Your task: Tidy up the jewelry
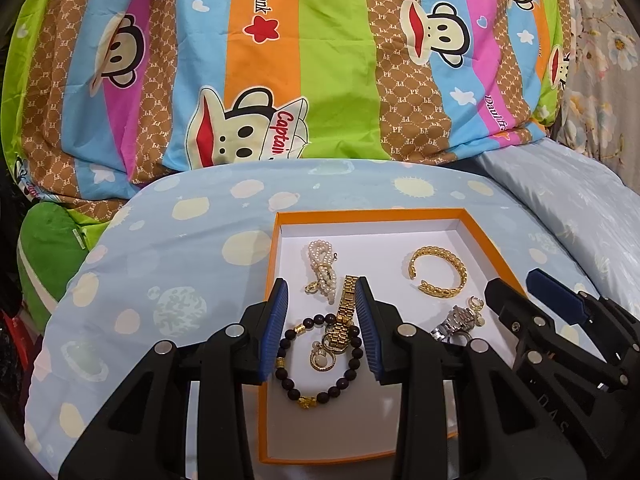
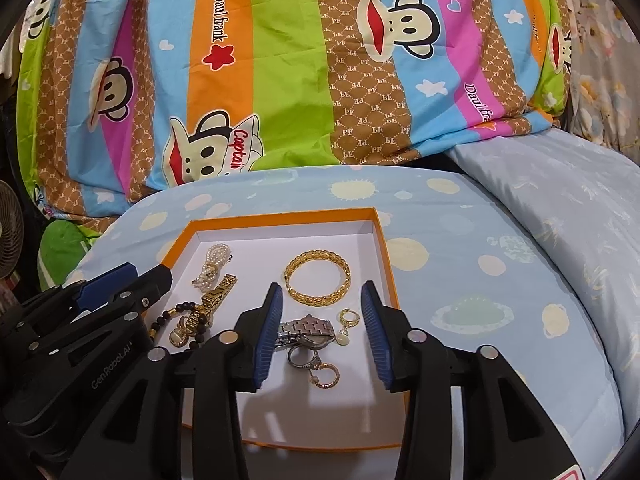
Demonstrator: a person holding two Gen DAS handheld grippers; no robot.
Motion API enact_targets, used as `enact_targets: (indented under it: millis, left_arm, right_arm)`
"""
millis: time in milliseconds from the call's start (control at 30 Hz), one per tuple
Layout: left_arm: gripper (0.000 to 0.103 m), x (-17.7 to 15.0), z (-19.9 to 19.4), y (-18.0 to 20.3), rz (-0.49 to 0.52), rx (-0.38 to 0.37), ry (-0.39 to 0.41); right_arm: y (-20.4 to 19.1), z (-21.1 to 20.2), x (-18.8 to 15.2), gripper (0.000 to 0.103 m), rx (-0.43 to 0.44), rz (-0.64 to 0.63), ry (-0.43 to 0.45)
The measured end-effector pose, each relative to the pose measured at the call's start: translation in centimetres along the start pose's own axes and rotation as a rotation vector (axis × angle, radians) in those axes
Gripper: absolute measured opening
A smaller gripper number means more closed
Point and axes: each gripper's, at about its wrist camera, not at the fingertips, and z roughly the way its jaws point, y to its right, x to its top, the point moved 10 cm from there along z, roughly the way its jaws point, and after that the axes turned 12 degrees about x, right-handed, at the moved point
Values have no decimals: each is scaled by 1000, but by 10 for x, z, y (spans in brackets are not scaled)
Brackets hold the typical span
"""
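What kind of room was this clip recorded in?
Most likely a bedroom, filmed on a bed: a striped cartoon-monkey quilt is heaped behind a blue planet-print pillow, and the orange jewelry box rests on that soft bedding.

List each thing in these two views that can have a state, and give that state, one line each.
left gripper: open, holding nothing
right gripper: open, holding nothing
orange box: lid off, jewelry inside
gold bangle: lying flat, apart from the rest
silver watch: on its side
gold watch: overlapping the bead bracelet
pearl strand: bunched
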Motion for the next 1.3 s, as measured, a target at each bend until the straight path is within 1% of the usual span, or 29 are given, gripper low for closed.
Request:
enact_targets:
  millis: [67, 233, 333, 467, 700, 900, 933, 1000, 1033, 1167, 1300]
  left_arm:
    - [33, 0, -2, -2, 4, 16, 13]
    - [33, -5, -13, -5, -1, 14, 20]
    - [33, -13, -25, -7, -9, 2, 21]
    - [34, -24, -37, -8, -3, 9, 24]
    - [34, -50, -50, -8, 14, 19, -1]
    - [34, -66, -55, -6, 21, 26, -21]
    - [35, -67, -55, -7, 19, 27, -23]
    - [41, -69, -56, -9, 8, 27, -25]
    - [46, -69, -57, -10, 3, 30, -23]
    - [46, -70, -55, -10, 0, 31, -30]
    - [46, -71, -54, -9, 3, 27, -38]
  right_arm:
    - [0, -3, 0, 47, -3, 1, 7]
    - [2, -14, -8, 47, -10, 8, 11]
    - [0, -25, -15, 47, -13, 0, 17]
    - [-3, -39, -24, 47, -4, -2, 23]
    - [-6, -56, -48, 47, 6, 11, -1]
    - [-5, -65, -61, 48, -9, 16, -4]
    - [-5, -66, -61, 49, -16, 16, -1]
    - [-4, -68, -61, 54, -29, 14, 4]
    - [-4, -68, -62, 54, -37, 11, 3]
    - [-4, -66, -63, 57, -55, 0, -8]
    - [-2, -64, -64, 57, -60, 6, -20]
